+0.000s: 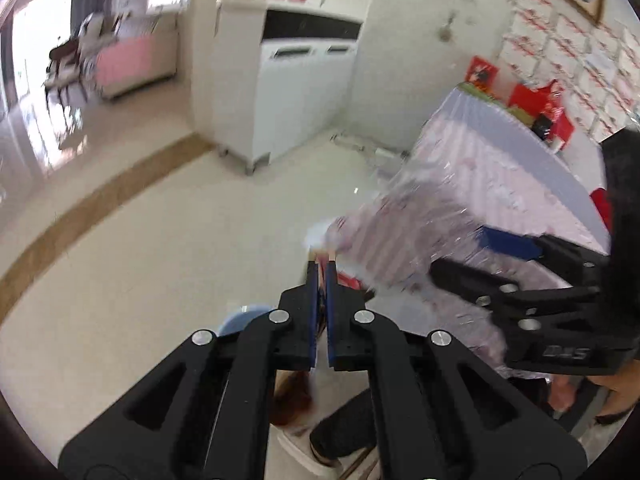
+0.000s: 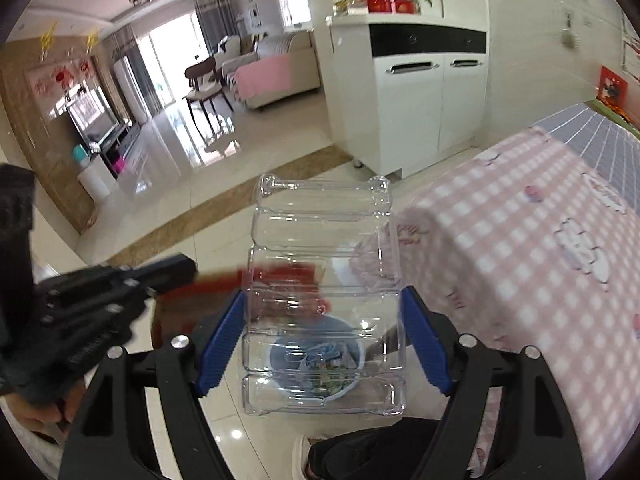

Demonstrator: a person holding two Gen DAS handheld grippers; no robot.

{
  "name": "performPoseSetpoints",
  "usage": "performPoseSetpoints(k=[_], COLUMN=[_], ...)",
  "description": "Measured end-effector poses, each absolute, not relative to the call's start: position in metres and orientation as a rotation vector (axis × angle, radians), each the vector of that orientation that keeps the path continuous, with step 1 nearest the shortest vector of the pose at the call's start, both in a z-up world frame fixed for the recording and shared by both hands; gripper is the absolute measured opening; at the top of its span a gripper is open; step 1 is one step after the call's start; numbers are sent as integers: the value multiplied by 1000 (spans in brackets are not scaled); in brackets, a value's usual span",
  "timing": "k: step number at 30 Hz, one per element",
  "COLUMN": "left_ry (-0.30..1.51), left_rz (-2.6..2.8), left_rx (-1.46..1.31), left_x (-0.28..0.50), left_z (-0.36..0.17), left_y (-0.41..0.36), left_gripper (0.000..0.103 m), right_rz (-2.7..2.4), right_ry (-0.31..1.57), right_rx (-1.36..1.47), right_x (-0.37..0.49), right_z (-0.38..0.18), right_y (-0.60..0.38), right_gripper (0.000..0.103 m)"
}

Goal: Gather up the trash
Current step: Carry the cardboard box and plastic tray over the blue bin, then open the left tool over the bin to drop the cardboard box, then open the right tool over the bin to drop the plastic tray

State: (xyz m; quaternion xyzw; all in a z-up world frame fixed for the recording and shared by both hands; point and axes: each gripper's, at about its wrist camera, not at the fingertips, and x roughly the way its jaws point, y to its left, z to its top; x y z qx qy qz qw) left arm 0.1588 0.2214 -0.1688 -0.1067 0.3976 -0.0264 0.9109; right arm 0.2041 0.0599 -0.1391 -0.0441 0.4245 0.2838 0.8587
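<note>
My right gripper (image 2: 324, 294) is shut on a large clear ribbed plastic bottle (image 2: 324, 240), with the blue pads (image 2: 224, 340) pressing on its two sides. The bottle points away from the camera. Through it I see a blue bin (image 2: 316, 364) on the floor below, with trash in it. My left gripper (image 1: 322, 258) is shut on a thin red wrapper (image 2: 276, 274), which sticks out past its tips. In the right wrist view the left gripper (image 2: 188, 268) comes in from the left beside the bottle. The left wrist view shows the right gripper (image 1: 460, 252) with the blurred bottle (image 1: 420, 220).
A table with a pink checked cloth (image 2: 540, 240) stands close on the right. A white cabinet (image 2: 412, 100) is against the wall ahead. The tiled floor (image 1: 160, 260) stretches to the left. A person's dark trouser leg and slipper (image 2: 304, 456) are just below the grippers.
</note>
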Motion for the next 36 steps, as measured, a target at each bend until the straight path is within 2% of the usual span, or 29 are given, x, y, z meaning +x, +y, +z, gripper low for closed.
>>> performPoseSetpoints(k=[9,20,23,24,25,36], left_ry=[963,1095,1096,1089,1077,1026], left_rz=[13,82,107,128,148,165], left_rx=[-286,-315,-323,-320,-313,-351], left_x=[183,198,197,197,197,187], left_z=[-245,-278,-280,-279,-277,-264], left_y=[236,241,245,247,248,262], left_gripper=[3,6,27,46,60,62], right_rz=[589,571,571,570,566,576], right_ry=[980,1041,1046,1047,1051,1055], right_rx=[-154,-187,-189,-189,-185,-195], right_x=[211,232,234,234,235,240], right_z=[-189,-228,-232,-234,-235,-241], right_y=[94,112,115,116,116,129], right_gripper=[76,76,76,76,76,76])
